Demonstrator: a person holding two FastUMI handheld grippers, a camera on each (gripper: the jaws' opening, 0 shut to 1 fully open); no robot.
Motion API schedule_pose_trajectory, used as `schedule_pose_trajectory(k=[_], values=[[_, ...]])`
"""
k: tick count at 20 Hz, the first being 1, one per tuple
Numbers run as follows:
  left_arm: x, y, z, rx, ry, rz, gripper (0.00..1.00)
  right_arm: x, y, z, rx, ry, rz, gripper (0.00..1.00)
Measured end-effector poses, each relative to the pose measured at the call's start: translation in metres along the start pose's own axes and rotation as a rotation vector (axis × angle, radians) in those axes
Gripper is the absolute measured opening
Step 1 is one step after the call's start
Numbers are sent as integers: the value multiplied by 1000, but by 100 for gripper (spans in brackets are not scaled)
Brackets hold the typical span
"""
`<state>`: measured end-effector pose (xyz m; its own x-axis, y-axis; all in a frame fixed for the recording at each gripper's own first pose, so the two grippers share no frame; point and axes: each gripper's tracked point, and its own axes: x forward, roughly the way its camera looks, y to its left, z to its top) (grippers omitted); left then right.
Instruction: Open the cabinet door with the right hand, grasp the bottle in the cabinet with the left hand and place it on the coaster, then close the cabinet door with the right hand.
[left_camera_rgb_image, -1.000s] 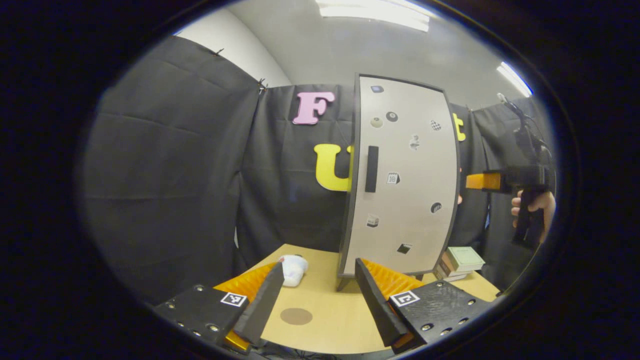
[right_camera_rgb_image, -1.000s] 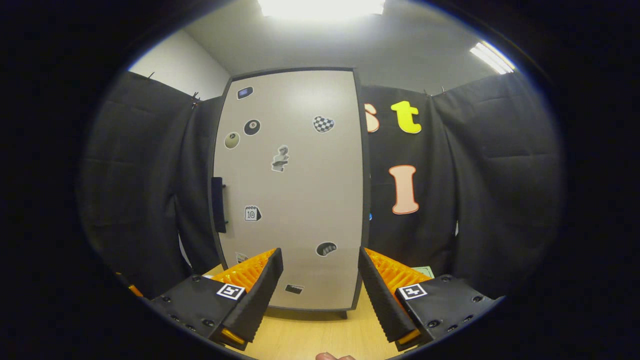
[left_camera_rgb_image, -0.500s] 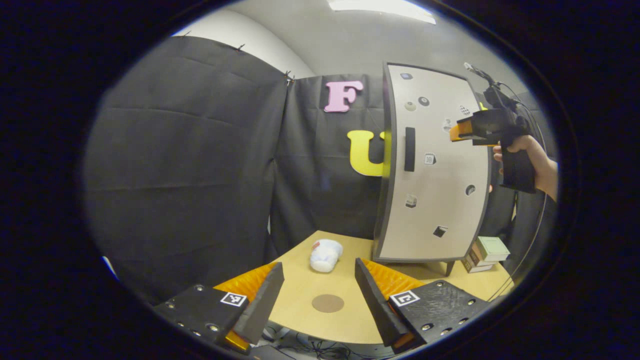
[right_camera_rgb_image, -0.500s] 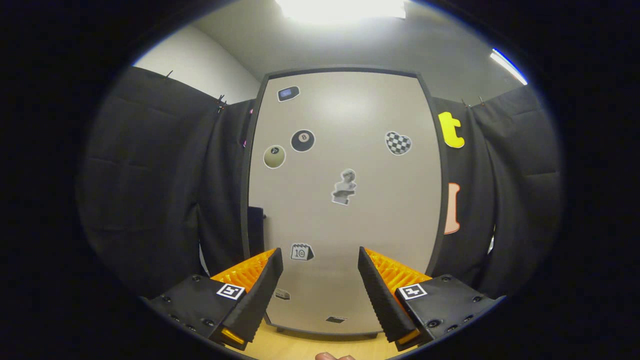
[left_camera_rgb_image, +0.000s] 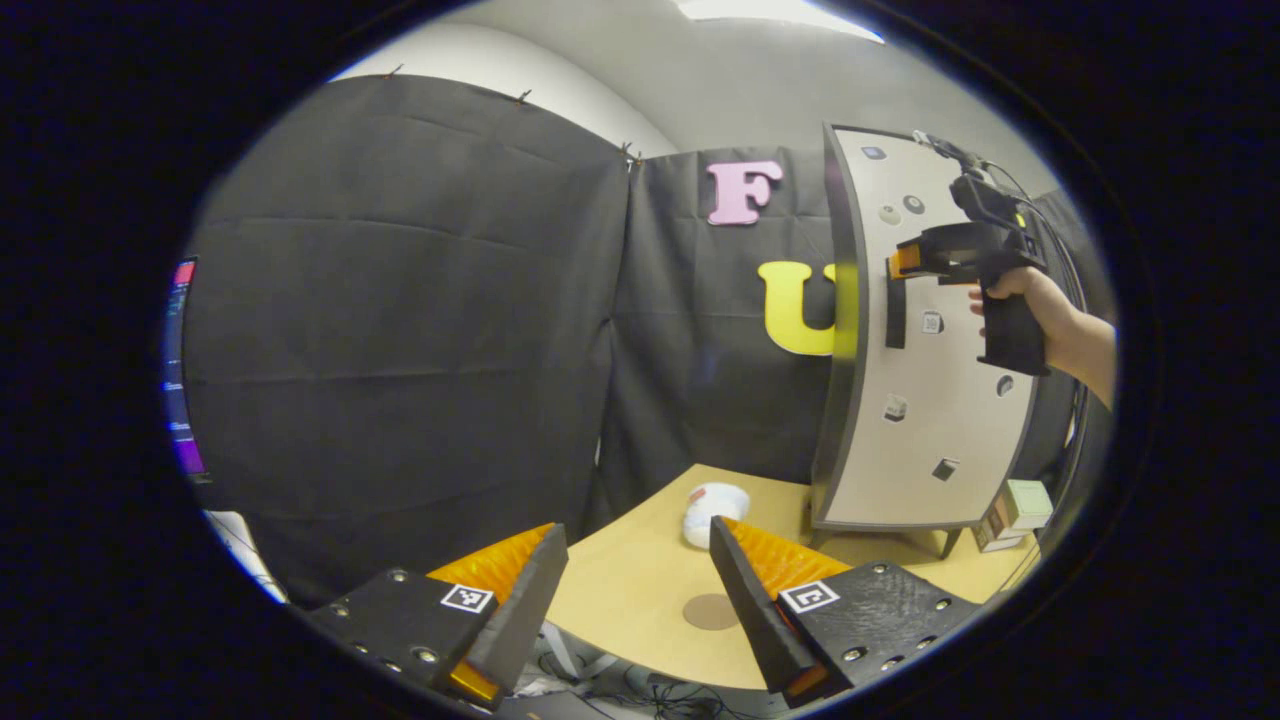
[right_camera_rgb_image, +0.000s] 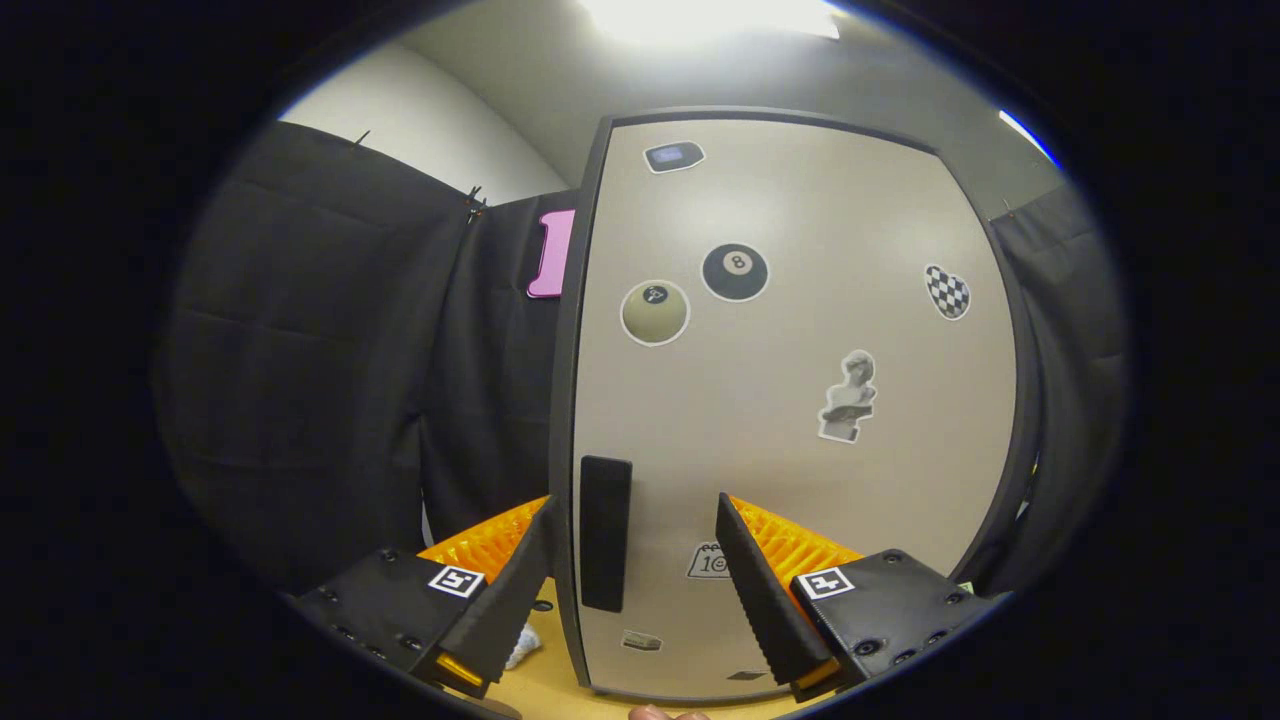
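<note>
The grey cabinet (left_camera_rgb_image: 930, 420) stands on the wooden table (left_camera_rgb_image: 620, 590) at the right of the left gripper view, its stickered door (right_camera_rgb_image: 800, 420) closed. The bottle is hidden behind it. A black vertical handle (right_camera_rgb_image: 605, 533) sits at the door's left edge. My right gripper (right_camera_rgb_image: 637, 505) is open, and the handle appears between its fingers. In the left gripper view, a hand holds that right gripper (left_camera_rgb_image: 900, 262) up at the handle (left_camera_rgb_image: 895, 312). My left gripper (left_camera_rgb_image: 636, 528) is open and empty, low over the table's front. The round brown coaster (left_camera_rgb_image: 710, 611) lies beside its right finger.
A white crumpled object (left_camera_rgb_image: 712, 505) lies on the table left of the cabinet's foot. A stack of books (left_camera_rgb_image: 1015, 505) sits to the cabinet's right. A lit screen (left_camera_rgb_image: 180, 370) shows at the far left. Cables hang under the table's front edge.
The right gripper has come closer to the door and shifted left, so the handle now sits between its fingers. The left gripper has swung left, sliding the cabinet to the right of its view.
</note>
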<state>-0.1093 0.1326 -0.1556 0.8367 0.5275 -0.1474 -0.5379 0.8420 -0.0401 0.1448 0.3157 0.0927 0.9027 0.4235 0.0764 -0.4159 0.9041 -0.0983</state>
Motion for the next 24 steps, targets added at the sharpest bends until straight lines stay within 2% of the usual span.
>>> schedule_pose_trajectory(k=[5,9,10,11,12,13,14,15,17,18,20,24], values=[[-5,21,-1,-12,8,63,88,23,10,-16,-26,28,-27,97],[-11,43,-2,38,6,130,86,38,7,-27,-24,54,-57,98],[-13,47,-1,31,7,141,86,41,5,-31,-16,71,-70,95],[-15,48,-1,20,8,147,86,42,5,-32,-4,72,-72,81],[-15,51,0,6,7,152,88,43,8,-33,2,69,-72,77],[-15,52,-2,-6,6,155,87,44,10,-34,3,73,-64,58],[-15,52,-2,-10,7,155,88,44,15,-35,6,81,-47,56],[-15,51,-2,-8,7,154,88,44,14,-35,6,84,-58,40],[-16,51,-3,8,9,148,87,41,14,-36,38,101,-68,38],[-16,50,-3,17,9,143,88,43,14,-37,58,106,-68,32],[-15,48,-3,25,13,126,87,43,15,-36,47,103,-57,33],[-17,43,-3,30,21,91,87,41,16,-39,82,126,3,17]])
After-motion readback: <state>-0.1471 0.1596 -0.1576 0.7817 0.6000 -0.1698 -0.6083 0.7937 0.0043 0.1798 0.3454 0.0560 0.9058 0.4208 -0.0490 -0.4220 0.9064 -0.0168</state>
